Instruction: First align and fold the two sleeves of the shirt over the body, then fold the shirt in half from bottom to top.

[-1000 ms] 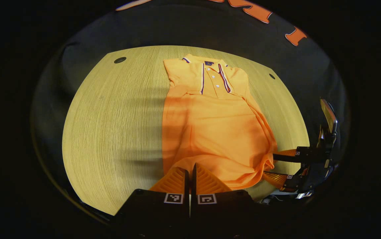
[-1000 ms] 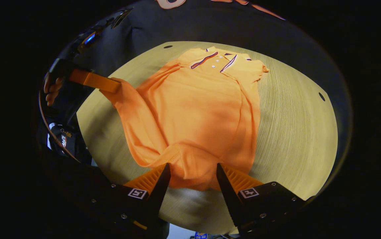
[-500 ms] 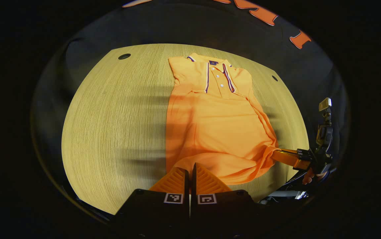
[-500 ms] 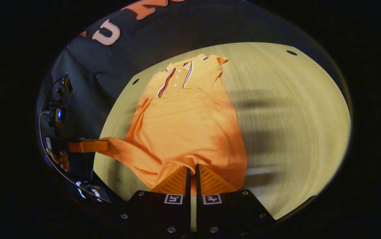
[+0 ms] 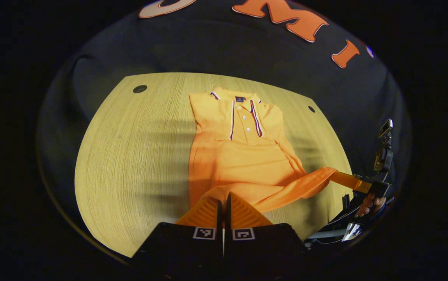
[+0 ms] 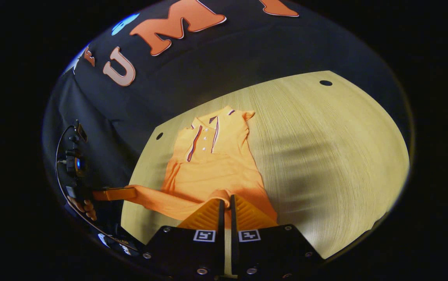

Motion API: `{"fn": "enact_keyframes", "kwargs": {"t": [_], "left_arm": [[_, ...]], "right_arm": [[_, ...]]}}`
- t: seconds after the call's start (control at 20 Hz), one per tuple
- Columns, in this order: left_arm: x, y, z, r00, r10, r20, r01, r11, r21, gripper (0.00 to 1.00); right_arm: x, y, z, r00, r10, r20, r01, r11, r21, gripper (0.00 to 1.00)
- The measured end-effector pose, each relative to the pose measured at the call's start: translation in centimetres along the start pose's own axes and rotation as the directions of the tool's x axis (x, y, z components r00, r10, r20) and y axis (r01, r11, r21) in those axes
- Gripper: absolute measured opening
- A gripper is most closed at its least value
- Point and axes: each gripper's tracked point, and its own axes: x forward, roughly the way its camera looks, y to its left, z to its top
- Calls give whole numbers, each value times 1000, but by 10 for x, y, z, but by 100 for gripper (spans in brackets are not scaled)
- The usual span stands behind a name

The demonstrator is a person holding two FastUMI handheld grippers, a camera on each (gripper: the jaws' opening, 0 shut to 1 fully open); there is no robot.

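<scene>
Left gripper view: left gripper jaws closed on the shirt hem, at one bottom corner. Right gripper likewise clamped on the other corner; hem stretched between them, lifted off the desk. Beyond the jaws, body and collar lie flat, sleeves folded in. Fabric is soft, light, droopy; likely sags mid-hem, so corner grips suit. Both held low, pointing towards the collar.
</scene>
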Motion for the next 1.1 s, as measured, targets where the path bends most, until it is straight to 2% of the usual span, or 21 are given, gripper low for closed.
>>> {"fn": "enact_keyframes", "kwargs": {"t": [0.1,0.15,0.2,0.25,0.35,0.6,0.8,1.1], "left_arm": [[0,0,24,999,-8,38,8,1000,8,2],[3,1,35,999,-11,45,11,1000,13,1],[5,5,39,999,1,38,-2,1000,17,2],[10,5,45,999,-2,42,1,1000,24,2],[12,3,55,999,-20,48,19,999,29,1],[34,11,112,996,-43,83,39,998,47,1],[63,31,161,994,-43,99,36,997,74,2],[121,59,207,997,-61,46,57,996,74,1]], "right_arm": [[2,-1,26,1000,-2,26,1,1000,31,7],[7,2,30,1000,9,11,-10,1000,27,7],[10,-3,32,1000,-18,22,18,1000,-2,7],[12,0,39,1000,-16,24,16,1000,-11,7],[20,2,47,999,-24,21,24,1000,4,7],[46,4,108,996,-61,71,62,998,-15,7],[82,-2,159,988,-126,93,131,990,-54,7],[135,-22,191,975,-212,59,214,976,-36,7]]}}
